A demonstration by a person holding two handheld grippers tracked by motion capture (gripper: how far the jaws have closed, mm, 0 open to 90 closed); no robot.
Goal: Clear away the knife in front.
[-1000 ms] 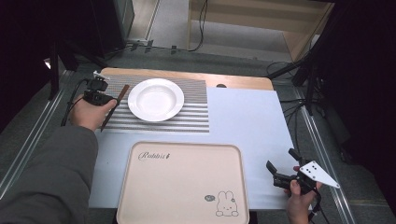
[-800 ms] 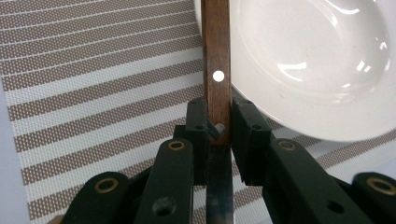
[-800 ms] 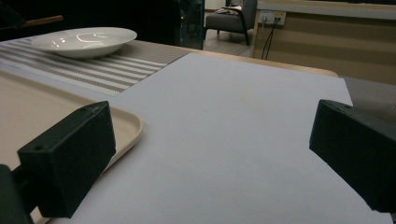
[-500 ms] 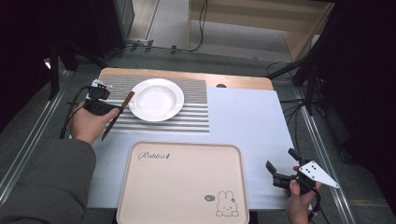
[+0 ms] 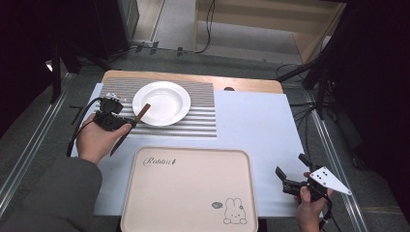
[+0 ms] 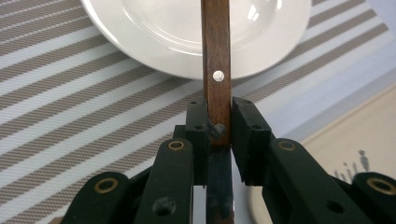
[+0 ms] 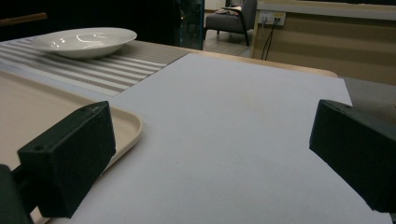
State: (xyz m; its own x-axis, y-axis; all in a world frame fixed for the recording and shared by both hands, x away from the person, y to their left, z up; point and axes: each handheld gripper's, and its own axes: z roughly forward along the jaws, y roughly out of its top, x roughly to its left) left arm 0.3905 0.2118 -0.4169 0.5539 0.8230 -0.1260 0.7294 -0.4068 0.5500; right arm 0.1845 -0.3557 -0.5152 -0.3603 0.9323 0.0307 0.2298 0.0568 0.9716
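From above, the beige tray [image 5: 188, 191] carries the script word "Rabbit" near its far left corner and a small bunny drawing near its right front, while the left hand [image 5: 96, 140] holds the left gripper [image 5: 126, 122] over the striped placemat [image 5: 203, 113], a brown wooden stick [image 5: 131, 126] slanting up over the white plate [image 5: 162, 102]. In the left gripper view the jaws pinch that riveted stick [image 6: 216, 70], its far end over the plate's rim [image 6: 154, 51]. In the right gripper view the right gripper [image 7: 210, 154] stands spread wide over the white sheet [image 7: 233, 121], nothing between its jaws, just beside the tray's corner [image 7: 126, 123].

A dim room: grey floor [image 5: 179, 29], trailing cables [image 5: 209, 19], a wooden cabinet [image 5: 270, 19], a grey armchair [image 7: 229, 21] beyond
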